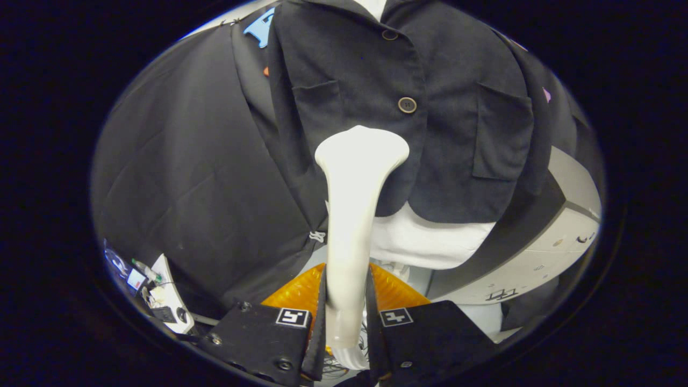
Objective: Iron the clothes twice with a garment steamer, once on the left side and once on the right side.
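Observation:
A black buttoned jacket (430,107) hangs on a white mannequin torso (430,242) straight ahead. A white garment steamer (352,215) runs up from between my fingers. My gripper (346,317) is shut on its handle, both fingers pressing its sides. The steamer's wide head (361,149) sits against the jacket's lower front, just left of the button line and below the middle button (407,105). A chest pocket (317,102) lies left of the head, another pocket (502,134) to its right.
An orange object (295,293) sits beneath the mannequin, behind my fingers. A white panel with holes (543,252) stands to the right. Small clutter and a white board (166,295) lie at the lower left. Black cloth wall (188,161) fills the left.

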`<state>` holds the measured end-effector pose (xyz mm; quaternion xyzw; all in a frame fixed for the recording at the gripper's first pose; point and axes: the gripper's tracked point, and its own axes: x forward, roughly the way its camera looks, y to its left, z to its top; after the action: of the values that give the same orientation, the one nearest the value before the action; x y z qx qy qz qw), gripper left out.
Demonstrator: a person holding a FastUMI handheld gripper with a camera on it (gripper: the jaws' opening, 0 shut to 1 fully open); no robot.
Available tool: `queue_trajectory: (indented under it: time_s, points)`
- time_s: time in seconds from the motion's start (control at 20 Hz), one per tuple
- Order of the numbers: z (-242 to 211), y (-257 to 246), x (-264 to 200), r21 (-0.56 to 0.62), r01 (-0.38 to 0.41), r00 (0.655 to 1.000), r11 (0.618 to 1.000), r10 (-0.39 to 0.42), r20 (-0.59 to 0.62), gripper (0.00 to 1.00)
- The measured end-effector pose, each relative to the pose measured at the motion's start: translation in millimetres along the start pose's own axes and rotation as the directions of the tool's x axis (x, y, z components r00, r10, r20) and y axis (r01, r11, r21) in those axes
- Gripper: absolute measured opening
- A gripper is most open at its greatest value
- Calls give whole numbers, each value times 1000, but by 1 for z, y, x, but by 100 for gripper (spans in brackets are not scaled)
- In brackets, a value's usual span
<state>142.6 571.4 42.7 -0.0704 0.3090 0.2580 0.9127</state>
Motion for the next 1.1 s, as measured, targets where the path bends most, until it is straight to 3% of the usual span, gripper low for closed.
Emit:
queue_trajectory:
  time_s: [0.3,0.65,1.1]
  points:
    - [-7,-20,-27,19,-8,1000,1000,8,19,35]
    - [-36,-80,-71,48,21,998,999,-23,51,34]
    - [-101,-188,-176,117,54,991,992,-67,112,35]
